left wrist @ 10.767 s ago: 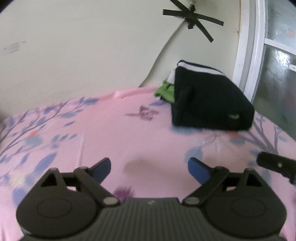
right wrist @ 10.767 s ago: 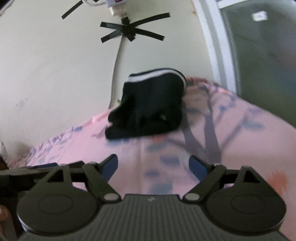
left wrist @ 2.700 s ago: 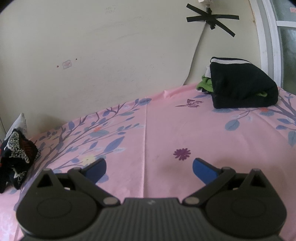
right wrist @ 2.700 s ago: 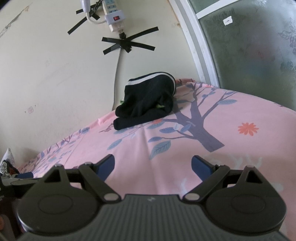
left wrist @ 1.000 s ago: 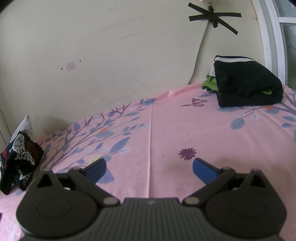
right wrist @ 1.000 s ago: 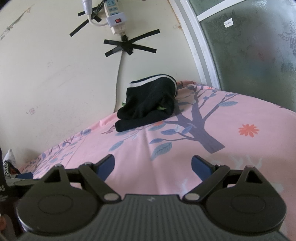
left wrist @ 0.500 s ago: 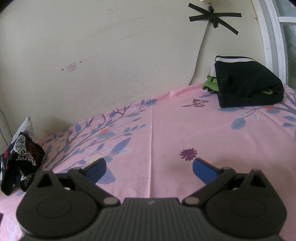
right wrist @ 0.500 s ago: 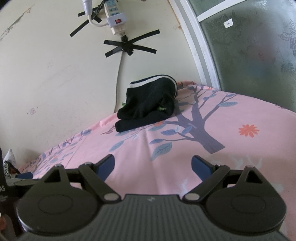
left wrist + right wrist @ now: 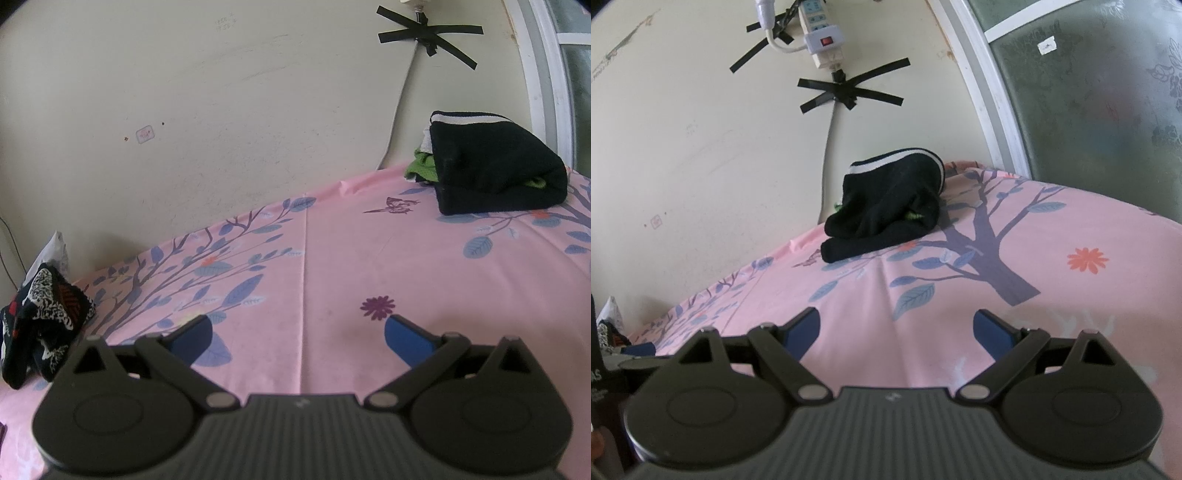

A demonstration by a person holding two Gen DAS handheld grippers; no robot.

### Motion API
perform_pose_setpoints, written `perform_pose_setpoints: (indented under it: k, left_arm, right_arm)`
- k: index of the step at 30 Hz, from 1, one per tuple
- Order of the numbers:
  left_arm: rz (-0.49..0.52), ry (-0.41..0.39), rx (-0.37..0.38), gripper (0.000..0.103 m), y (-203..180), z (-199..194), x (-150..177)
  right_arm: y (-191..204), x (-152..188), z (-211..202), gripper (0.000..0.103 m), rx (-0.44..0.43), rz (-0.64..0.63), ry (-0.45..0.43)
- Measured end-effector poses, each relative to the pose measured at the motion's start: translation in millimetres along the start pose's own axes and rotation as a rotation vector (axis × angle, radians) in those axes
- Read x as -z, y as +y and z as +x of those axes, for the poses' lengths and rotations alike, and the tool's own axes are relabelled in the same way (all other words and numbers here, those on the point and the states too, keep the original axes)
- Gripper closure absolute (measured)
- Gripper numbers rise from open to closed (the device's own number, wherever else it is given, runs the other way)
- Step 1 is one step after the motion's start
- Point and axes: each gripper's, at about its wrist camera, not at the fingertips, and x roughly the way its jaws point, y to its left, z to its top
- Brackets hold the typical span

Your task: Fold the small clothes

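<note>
Left tool (image 9: 298, 334) and right tool (image 9: 897, 325) – both spread wide, empty, folded black garment (image 9: 495, 173) on pink sheet (image 9: 332, 258)

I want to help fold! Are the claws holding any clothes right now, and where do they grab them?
No. The left claw and right claw are both open and empty above the sheet. The black pile lies untouched by the wall.

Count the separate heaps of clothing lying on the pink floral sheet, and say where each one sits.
2. A folded black stack lies by the wall near the window; a patterned dark bundle sits at the sheet's far left edge. More may lie out of view.
</note>
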Motion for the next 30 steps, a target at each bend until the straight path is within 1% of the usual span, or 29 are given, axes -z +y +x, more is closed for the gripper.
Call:
perform_pose_setpoints:
  k: [30]
  left_arm:
    - [0.003,0.014,0.002,0.000,2.3,2.9,0.4]
  right_arm:
    - [-1.0,-0.2,1.8,0.014,-0.002,0.000,0.001]
